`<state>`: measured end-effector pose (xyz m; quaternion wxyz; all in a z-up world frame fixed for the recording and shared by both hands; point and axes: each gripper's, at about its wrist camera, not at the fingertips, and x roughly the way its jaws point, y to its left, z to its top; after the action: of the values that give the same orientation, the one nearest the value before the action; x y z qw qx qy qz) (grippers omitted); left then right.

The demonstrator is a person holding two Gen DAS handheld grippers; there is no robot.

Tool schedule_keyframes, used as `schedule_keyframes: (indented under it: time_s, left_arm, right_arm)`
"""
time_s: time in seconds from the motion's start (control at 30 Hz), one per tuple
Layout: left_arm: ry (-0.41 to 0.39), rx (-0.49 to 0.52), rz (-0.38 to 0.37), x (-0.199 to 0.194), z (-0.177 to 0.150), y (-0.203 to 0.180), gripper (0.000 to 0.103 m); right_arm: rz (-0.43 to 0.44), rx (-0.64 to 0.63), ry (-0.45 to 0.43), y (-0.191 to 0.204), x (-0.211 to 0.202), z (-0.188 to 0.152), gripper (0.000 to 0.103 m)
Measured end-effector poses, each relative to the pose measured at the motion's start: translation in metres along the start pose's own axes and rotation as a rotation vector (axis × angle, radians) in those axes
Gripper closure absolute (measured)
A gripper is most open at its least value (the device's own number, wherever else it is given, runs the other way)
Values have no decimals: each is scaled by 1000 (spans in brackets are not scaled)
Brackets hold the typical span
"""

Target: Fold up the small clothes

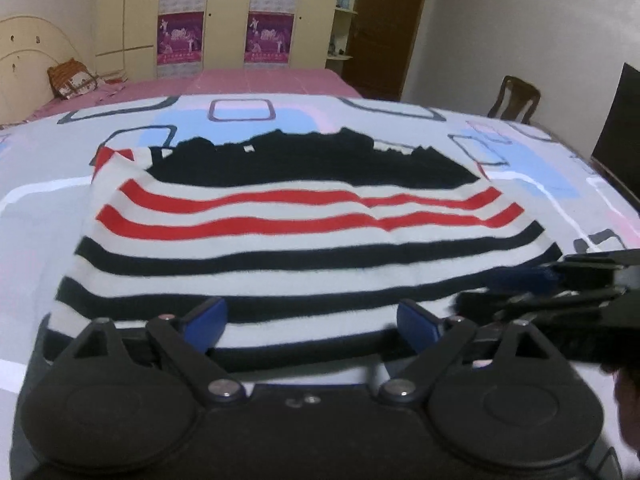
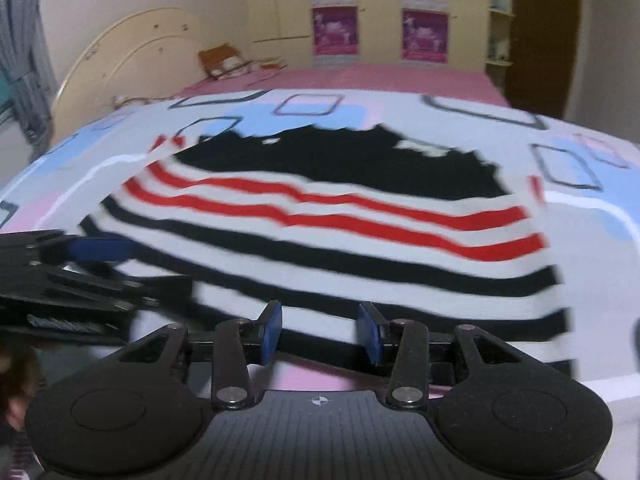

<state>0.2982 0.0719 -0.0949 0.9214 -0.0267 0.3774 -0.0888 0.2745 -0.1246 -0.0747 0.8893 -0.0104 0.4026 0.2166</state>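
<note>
Your left gripper (image 1: 312, 322) has its blue pads (image 1: 208, 320) spread wide apart, gripping nothing, and they hover at the near hem of the striped sweater (image 1: 280, 240), over its lowest black bands. Your right gripper (image 2: 320, 332) also has its blue pads (image 2: 272, 330) apart, though with a narrower gap, and nothing sits between them; they too hang at the near hem, over the black and white bands. Each gripper shows in the other's view: the right one (image 1: 560, 292) comes in from the right edge of the left wrist view, close beside the sweater's near right corner, and the left one (image 2: 92, 264) comes in from the left edge of the right wrist view, at the sweater's near left side. The sweater lies flat on a sheet (image 1: 40, 208) printed with pale blue and pink blocks and dark outlined squares. Nearest you it has black and white bands, then red and white bands, then a solid black part at its far end. Beyond the sheet lies a pink bedspread (image 1: 260, 80), with a pillow (image 1: 72, 78) against the cream headboard (image 1: 24, 52). A wardrobe (image 1: 224, 12) with purple posters stands at the far wall, and a wooden chair (image 1: 514, 98) is off to the right.
</note>
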Motion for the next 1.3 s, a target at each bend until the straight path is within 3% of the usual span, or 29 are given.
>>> schedule_keyframes:
  time_s: [0.13, 0.2, 0.33, 0.4, 0.5, 1.3]
  left_arm:
    - [-8, -4, 48, 0, -6, 8, 14]
    - [-20, -1, 115, -5, -8, 21, 19]
    - [-27, -45, 192, -17, -16, 56, 20]
    - [-12, -72, 156, -19, -21, 70, 21]
    - [-8, -70, 163, -23, -19, 69, 24]
    - [34, -55, 170, -21, -22, 70, 25]
  right_arm:
    - [16, -6, 27, 8, 13, -4, 66]
    - [-1, -8, 29, -1, 12, -6, 66]
    - [-146, 33, 17, -42, -8, -15, 66]
    - [-202, 80, 30, -68, -17, -23, 66]
    - [-203, 124, 30, -90, -24, -33, 66]
    - [-243, 101, 35, -95, -30, -40, 67]
